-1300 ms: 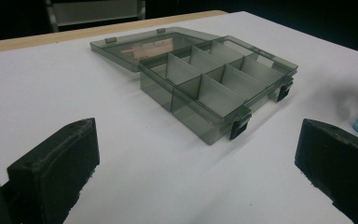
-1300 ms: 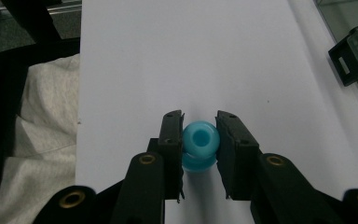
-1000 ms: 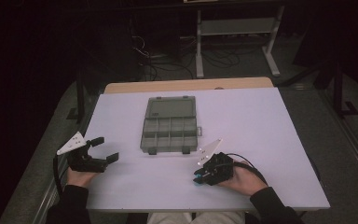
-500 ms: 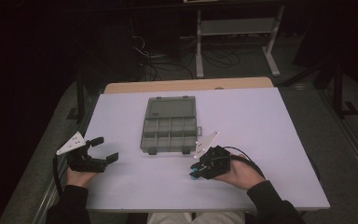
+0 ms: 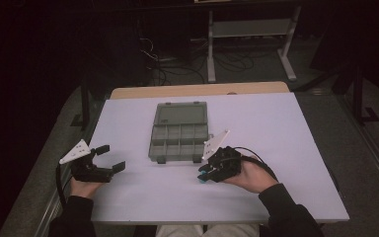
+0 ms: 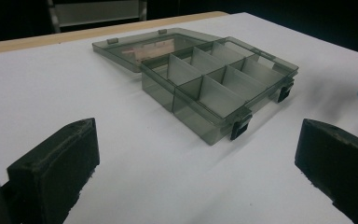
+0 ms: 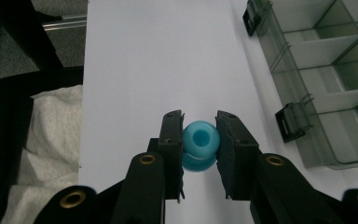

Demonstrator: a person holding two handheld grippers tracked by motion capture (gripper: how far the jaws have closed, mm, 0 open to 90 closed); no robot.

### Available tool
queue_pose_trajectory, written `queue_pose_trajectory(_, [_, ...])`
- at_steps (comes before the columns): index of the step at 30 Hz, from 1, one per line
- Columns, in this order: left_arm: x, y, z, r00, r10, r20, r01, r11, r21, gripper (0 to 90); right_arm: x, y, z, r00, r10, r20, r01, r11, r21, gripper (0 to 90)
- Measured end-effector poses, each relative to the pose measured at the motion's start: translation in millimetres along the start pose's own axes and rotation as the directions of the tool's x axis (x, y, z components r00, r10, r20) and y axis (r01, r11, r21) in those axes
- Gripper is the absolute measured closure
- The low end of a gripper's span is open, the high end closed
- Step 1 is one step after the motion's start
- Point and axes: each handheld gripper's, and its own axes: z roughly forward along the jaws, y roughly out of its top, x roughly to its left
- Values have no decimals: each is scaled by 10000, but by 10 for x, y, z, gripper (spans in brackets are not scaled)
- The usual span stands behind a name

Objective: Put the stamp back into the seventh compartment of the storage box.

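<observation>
Pinching a blue spool (image 7: 199, 144) between right gripper (image 7: 199, 140) jaws, low over the white surface (image 5: 276, 128), just off the near right corner of the organizer box (image 5: 179, 134). Box sitting mid-surface, lid flipped flat toward the far edge, compartments looking bare. Left gripper (image 5: 109, 158) near the surface's left edge, well apart from the box, jaws spread wide, gripping nothing.

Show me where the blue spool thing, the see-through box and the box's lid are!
blue spool (image 7: 199, 140), right gripper view, its top rim with the hole.
compartment box (image 5: 178, 143), high view, its middle dividers.
lid (image 5: 180, 115), high view, the flat open panel.
</observation>
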Motion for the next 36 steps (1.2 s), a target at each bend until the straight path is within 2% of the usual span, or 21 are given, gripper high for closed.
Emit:
queue_pose_trajectory(11, [-1,-1,-1,10000,-37,-1,37,10000,-49,0,-71,157,-81,9999,-111,81,112,9998,-174,714])
queue_pose_trajectory(17, [-2,-1,0,10000,-48,-4,48,10000,-53,0,-126,207,-95,9998,-107,143,108,9999,-90,714])
queue_pose_trajectory(36, [-1,-2,-14,10000,-5,-89,4,10000,-50,0,-346,305,-120,9990,212,383,-213,9998,5,714])
